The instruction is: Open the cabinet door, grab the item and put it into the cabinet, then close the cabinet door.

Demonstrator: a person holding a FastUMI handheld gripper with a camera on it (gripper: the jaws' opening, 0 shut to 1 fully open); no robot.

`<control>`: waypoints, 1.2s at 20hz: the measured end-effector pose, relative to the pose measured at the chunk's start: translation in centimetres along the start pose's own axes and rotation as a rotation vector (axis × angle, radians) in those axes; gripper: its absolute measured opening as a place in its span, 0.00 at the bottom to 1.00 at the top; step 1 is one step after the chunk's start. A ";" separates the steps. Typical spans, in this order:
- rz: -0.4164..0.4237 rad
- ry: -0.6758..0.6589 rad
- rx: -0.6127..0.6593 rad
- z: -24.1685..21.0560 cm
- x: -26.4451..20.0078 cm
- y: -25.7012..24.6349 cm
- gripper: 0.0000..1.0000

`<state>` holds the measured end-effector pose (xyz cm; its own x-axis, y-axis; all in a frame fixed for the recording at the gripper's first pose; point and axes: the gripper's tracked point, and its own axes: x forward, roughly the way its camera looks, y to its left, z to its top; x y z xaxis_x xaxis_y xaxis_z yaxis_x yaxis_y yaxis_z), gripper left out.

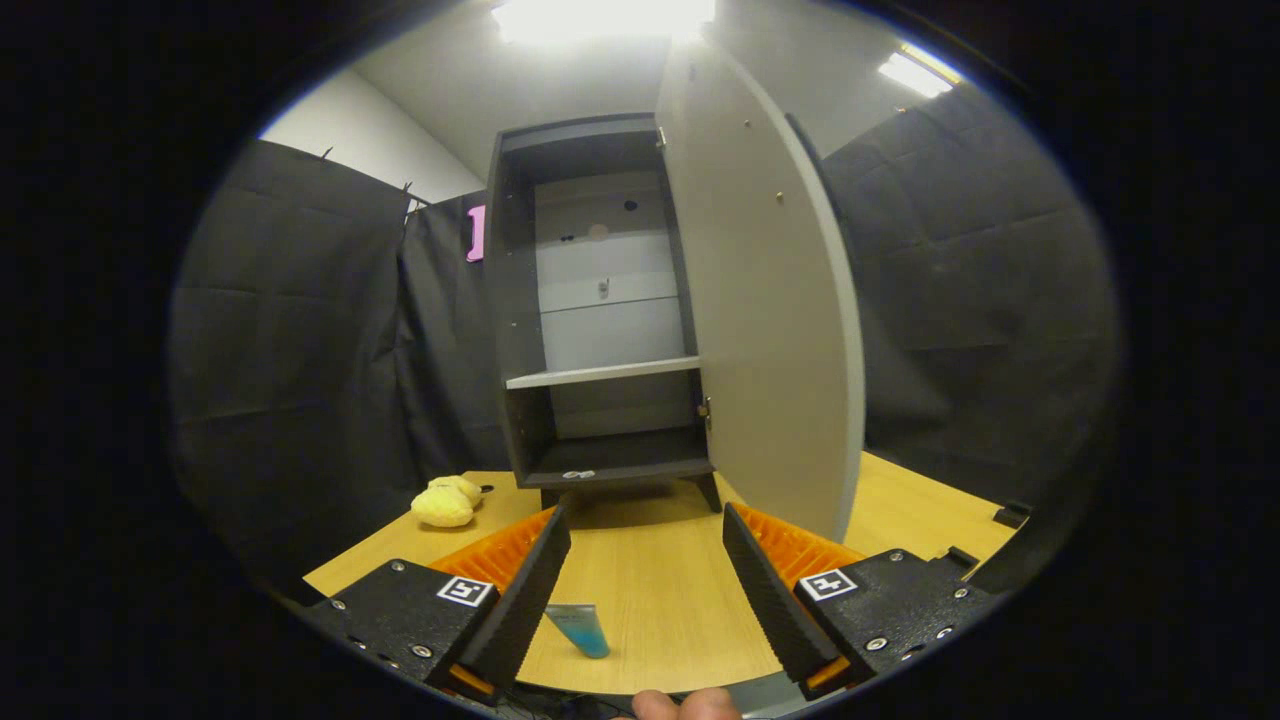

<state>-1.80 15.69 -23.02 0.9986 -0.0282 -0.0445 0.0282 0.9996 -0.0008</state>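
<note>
Through the gripper view I see my gripper (645,575) with its fingers spread wide apart and nothing between the pads but bare table (650,590). A small blue tube (583,628) lies on the wood low between the fingers, close beside the left finger and tilted, touching neither pad as far as I can tell. Straight ahead, beyond the fingertips, stands the cabinet (600,310) on short legs, dark-framed with a pale back panel. Its door (765,300) is swung fully open and hangs out toward me on the right, its lower edge just beyond the right finger. Inside I see a light shelf (603,373) across the middle, with the lower compartment beneath it; a small pale speck sits on the cabinet floor, too small for me to identify. Off beyond the left finger, near the cabinet's foot, a yellow plush toy (446,501) rests on the table. A fingertip (685,705) of the person's hand shows just behind the gripper.
</note>
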 end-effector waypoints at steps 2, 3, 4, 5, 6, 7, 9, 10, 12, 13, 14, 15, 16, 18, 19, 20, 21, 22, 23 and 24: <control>0.040 0.034 -0.019 -3.3 1.6 2.2 0.96; 0.049 0.040 -0.023 -4.2 2.1 2.7 0.96; 0.051 0.049 -0.027 -5.6 2.7 3.1 0.96; 0.046 0.062 -0.031 -7.2 3.3 3.3 0.96; 0.046 0.082 -0.038 -8.8 3.9 3.4 0.96; 0.046 0.105 -0.040 -10.4 4.4 3.5 0.96; 0.048 0.136 -0.026 -12.6 4.9 3.8 0.96; 0.049 0.151 -0.017 -13.6 5.0 3.9 0.96; 0.064 0.178 -0.010 -15.9 5.3 4.6 0.95; 0.067 0.186 -0.024 -16.8 5.6 4.8 0.95; 0.069 0.188 -0.039 -17.5 5.8 5.0 0.95; 0.073 0.187 -0.044 -18.0 6.1 5.2 0.95; 0.075 0.186 -0.044 -18.5 6.3 5.4 0.95; 0.034 0.209 -0.082 -19.9 6.9 4.9 0.90; 0.029 0.222 -0.088 -20.4 6.9 4.8 0.86; 0.020 0.222 -0.086 -20.5 7.0 4.8 0.83; -0.001 0.215 -0.081 -20.2 7.1 4.2 0.73; -0.033 0.199 -0.076 -19.7 7.1 3.5 0.67; -0.063 0.203 -0.067 -19.9 7.5 2.8 0.57; -0.070 0.211 -0.043 -19.9 7.4 2.8 0.47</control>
<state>4.77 18.26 -43.20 0.9627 -0.1009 -0.2509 0.0902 0.9945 -0.0538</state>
